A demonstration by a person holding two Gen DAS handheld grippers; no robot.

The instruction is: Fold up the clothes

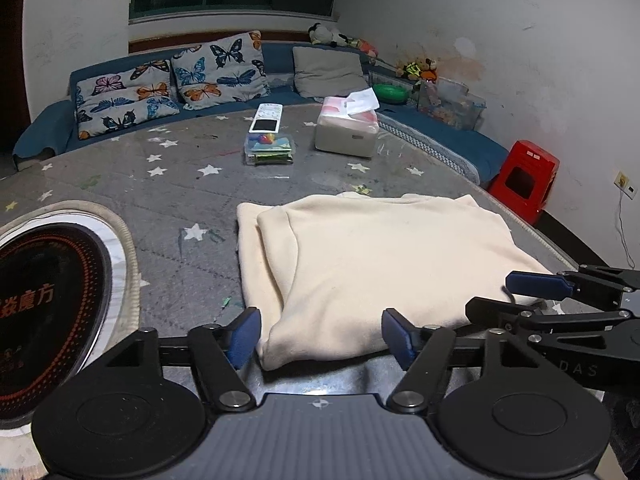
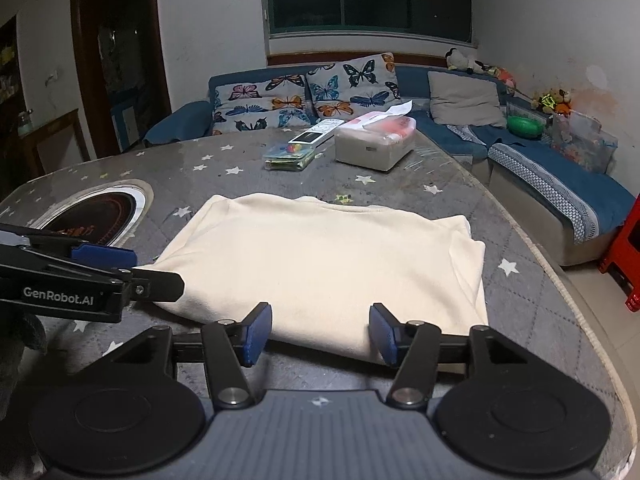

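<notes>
Since the cream garment (image 1: 384, 256) looks soft and limp, the left gripper (image 1: 320, 334) and right gripper (image 2: 320, 332), fingers wide apart and empty, should pinch its near folded edge.

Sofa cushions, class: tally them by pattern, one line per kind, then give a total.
Butterfly cushions: 2
Plain grey cushion: 1
Total: 3
</notes>
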